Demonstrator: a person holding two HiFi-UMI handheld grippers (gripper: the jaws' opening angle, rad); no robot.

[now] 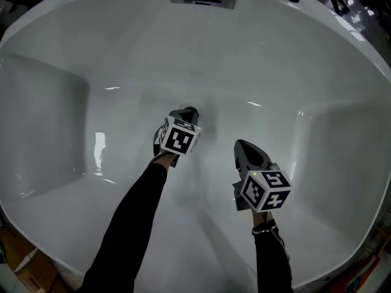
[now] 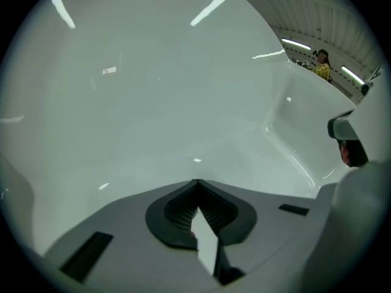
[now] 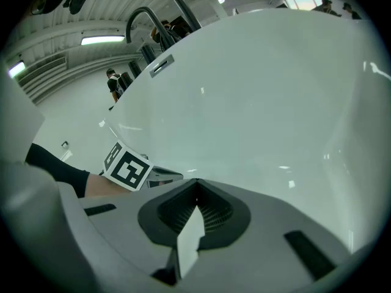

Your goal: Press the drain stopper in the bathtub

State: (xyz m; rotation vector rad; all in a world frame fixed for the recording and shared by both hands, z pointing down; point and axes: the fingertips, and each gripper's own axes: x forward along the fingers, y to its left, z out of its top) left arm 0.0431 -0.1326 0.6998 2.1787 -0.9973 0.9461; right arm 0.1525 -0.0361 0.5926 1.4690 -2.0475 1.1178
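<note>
1. The left gripper (image 1: 189,112) has its two jaws pressed together, and its own view (image 2: 197,182) shows them meeting in a sharp point with nothing between them. Each jaw is smooth matt grey plastic with a dark ribbed pad set into it.
2. Its nose points down at the middle of the tub floor. The cube (image 1: 179,140) of black-and-white square markers sits behind it, above a black sleeve (image 1: 131,224).
3. The right gripper (image 1: 240,144) is also closed on nothing. Its view (image 3: 195,180) shows the same grey wedge shape and ribbed dark pads, with the tips together.
4. It is just to the right of the left gripper and apart from it, above the tub floor, and its marker cube (image 1: 266,190) is tilted.
5. The drain stopper cannot be made out in any view. The left gripper's nose covers the floor beneath it.
6. The bathtub (image 1: 122,54) is glossy white and oval, with rounded walls and moulded recesses at both sides. Streaks of light reflect on it.
7. A narrow rectangular metal overflow plate (image 1: 203,0) is set in the far wall.
8. In the right gripper view, a dark curved faucet (image 3: 143,17) rises beyond the rim.
</note>
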